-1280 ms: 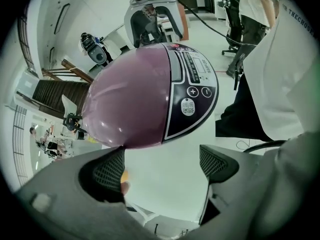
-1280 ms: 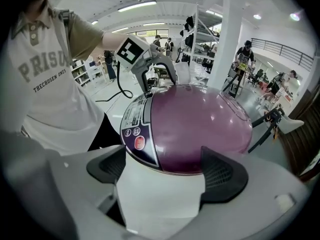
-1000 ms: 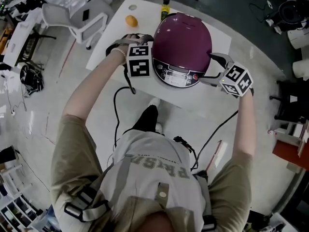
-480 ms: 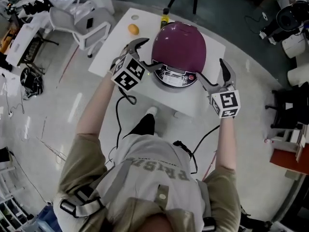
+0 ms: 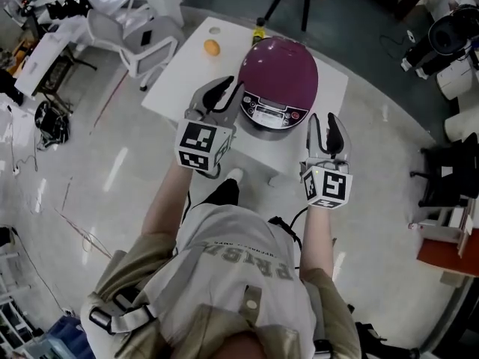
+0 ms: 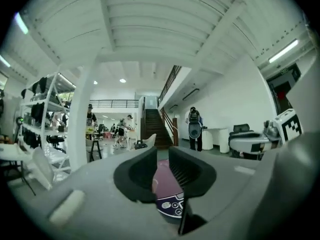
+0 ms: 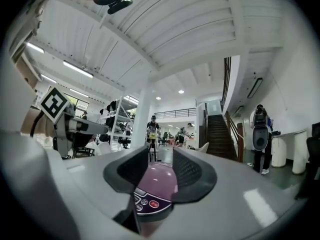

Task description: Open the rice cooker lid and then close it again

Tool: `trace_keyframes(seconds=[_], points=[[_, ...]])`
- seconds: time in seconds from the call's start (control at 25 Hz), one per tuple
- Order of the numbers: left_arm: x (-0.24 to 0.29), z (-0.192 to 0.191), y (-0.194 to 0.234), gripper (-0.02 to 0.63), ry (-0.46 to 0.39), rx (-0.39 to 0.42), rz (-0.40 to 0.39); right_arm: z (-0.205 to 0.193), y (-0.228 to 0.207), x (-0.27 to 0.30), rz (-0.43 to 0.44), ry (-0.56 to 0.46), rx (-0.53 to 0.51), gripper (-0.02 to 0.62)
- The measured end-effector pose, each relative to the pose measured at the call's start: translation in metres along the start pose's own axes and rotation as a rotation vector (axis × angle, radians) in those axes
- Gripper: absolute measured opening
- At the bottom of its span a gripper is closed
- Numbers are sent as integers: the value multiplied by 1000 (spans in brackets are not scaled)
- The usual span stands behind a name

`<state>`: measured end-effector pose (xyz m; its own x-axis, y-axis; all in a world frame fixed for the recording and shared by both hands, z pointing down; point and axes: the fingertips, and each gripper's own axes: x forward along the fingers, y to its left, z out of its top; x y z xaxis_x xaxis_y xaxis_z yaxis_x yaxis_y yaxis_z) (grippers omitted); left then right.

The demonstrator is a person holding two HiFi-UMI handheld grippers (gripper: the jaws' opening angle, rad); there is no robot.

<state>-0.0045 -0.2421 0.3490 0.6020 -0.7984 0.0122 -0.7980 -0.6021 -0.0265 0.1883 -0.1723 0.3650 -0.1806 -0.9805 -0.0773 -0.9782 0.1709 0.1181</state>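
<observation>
your left gripper (image 5: pixel 218 90) and right gripper (image 5: pixel 324 122) hover just short of the rice cooker (image 5: pixel 274 113), lid (image 5: pixel 280 62) down. both sets of jaws have just been closing, narrow gaps left, nothing between them.

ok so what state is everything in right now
rice cooker lid: closed
left gripper: jaws just been closing, narrow gap, nothing between them
right gripper: jaws just been closing, small gap, nothing between them
orange: lying loose
bottle: upright
</observation>
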Motion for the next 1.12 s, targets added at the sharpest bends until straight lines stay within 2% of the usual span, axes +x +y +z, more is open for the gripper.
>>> trace_keyframes(seconds=[0.08,0.2,0.28,0.36,0.68,1.12], points=[[-9,-1,-5,66,-19,-28,22,4,7,-7,-14,-13,-21,129],[-20,-6,-5,38,-24,-3,82,11,16,-15,-37,-30,-57,63],[-29,-5,0,8,-40,3,139,14,19,-20,-49,-36,-61,44],[-38,-2,2,8,-66,5,178,17,20,-24,-59,-45,-58,4],[-55,12,-10,6,-120,44,209,26,20,-38,-82,-88,-24,0],[-57,22,-17,6,-149,107,205,42,25,-39,-95,-137,-80,0]])
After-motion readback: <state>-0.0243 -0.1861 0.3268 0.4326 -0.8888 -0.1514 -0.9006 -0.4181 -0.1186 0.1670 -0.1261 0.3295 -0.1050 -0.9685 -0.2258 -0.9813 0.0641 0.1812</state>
